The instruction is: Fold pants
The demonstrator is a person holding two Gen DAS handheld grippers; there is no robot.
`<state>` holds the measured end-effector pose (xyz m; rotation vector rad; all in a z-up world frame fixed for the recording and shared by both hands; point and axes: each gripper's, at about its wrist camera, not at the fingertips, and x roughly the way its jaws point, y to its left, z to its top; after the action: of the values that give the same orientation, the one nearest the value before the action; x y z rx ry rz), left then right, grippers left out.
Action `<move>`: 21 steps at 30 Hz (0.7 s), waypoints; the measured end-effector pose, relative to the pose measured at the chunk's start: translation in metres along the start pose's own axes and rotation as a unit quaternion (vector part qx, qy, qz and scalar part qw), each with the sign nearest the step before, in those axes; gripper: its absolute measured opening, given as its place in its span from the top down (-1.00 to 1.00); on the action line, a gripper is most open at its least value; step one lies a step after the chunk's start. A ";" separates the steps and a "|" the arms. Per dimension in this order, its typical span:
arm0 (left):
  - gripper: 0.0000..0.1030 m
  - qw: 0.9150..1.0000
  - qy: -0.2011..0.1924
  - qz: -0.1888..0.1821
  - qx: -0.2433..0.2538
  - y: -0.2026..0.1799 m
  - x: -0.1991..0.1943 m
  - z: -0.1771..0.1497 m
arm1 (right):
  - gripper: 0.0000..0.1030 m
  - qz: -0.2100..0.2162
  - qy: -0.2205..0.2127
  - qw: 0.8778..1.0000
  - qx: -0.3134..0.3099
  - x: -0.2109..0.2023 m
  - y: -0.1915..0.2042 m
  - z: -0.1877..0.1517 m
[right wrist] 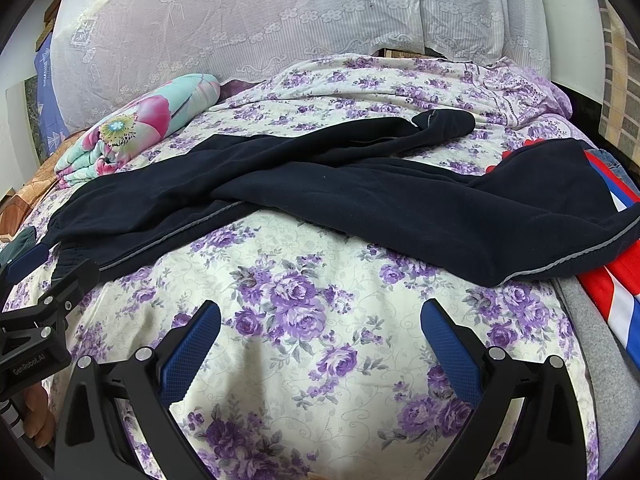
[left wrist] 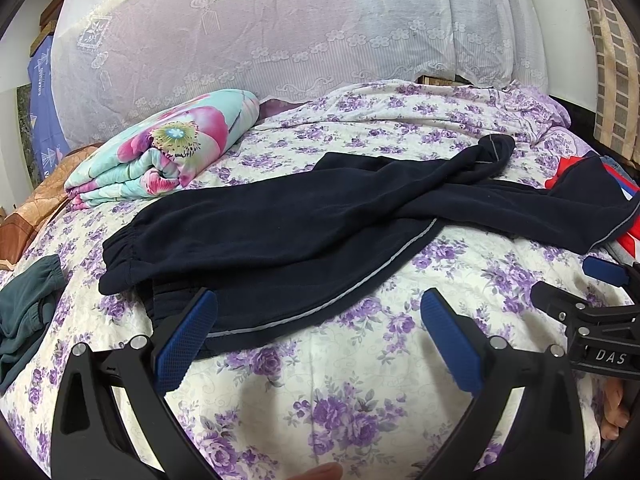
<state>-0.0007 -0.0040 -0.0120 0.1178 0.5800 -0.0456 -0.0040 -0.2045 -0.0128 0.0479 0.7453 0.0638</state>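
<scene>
Floral bedspread (right wrist: 320, 340) carries the navy pants (right wrist: 280, 192), spread unfolded across its middle, waistband to the left, legs crossed and trailing right onto a red garment (right wrist: 616, 280). A folded quilt (left wrist: 160, 152) lies behind the waistband. Left gripper (left wrist: 320, 340) and right gripper (right wrist: 320, 344) both released, jaws wide, grasping nothing, near the pants' front edge.

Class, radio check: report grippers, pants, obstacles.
Left gripper open, right gripper open, both empty. Navy pants unfolded, legs splayed. Far leg drapes red garment.
</scene>
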 end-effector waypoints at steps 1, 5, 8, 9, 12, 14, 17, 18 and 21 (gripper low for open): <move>-0.92 1.000 0.000 0.000 0.000 0.000 0.000 -0.001 | -0.93 0.000 0.000 1.000 0.000 0.000 0.000 0.000; -0.92 1.000 0.001 0.000 0.000 0.000 0.000 0.000 | -0.93 0.000 0.000 1.000 0.000 0.000 0.000 0.000; -0.92 1.000 0.001 0.000 0.000 0.000 0.000 0.001 | -0.93 0.000 0.001 1.000 0.000 0.000 0.000 0.001; -0.92 1.000 0.001 0.000 0.000 0.000 0.000 0.001 | -0.93 0.001 0.001 1.000 0.001 0.000 -0.001 0.000; -0.92 1.000 0.001 0.000 0.000 0.000 0.000 0.001 | -0.93 0.001 0.001 1.000 0.001 0.000 -0.001 0.000; -0.92 1.000 0.001 0.000 0.000 0.000 0.000 0.001 | -0.93 0.001 0.002 1.000 0.001 0.001 -0.002 -0.001; -0.92 1.000 0.002 0.000 0.000 0.000 0.000 0.001 | -0.93 0.002 0.002 1.000 0.002 0.003 -0.003 -0.003; -0.92 1.000 0.002 0.000 0.001 0.000 0.001 0.000 | -0.93 0.002 0.002 1.000 0.002 0.002 -0.003 -0.002; -0.92 1.000 0.002 0.000 0.000 -0.001 0.001 -0.001 | -0.93 0.002 0.003 1.000 0.002 0.002 -0.003 -0.001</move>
<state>-0.0006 -0.0045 -0.0131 0.1183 0.5835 -0.0459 -0.0031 -0.2069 -0.0153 0.0522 0.7511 0.0663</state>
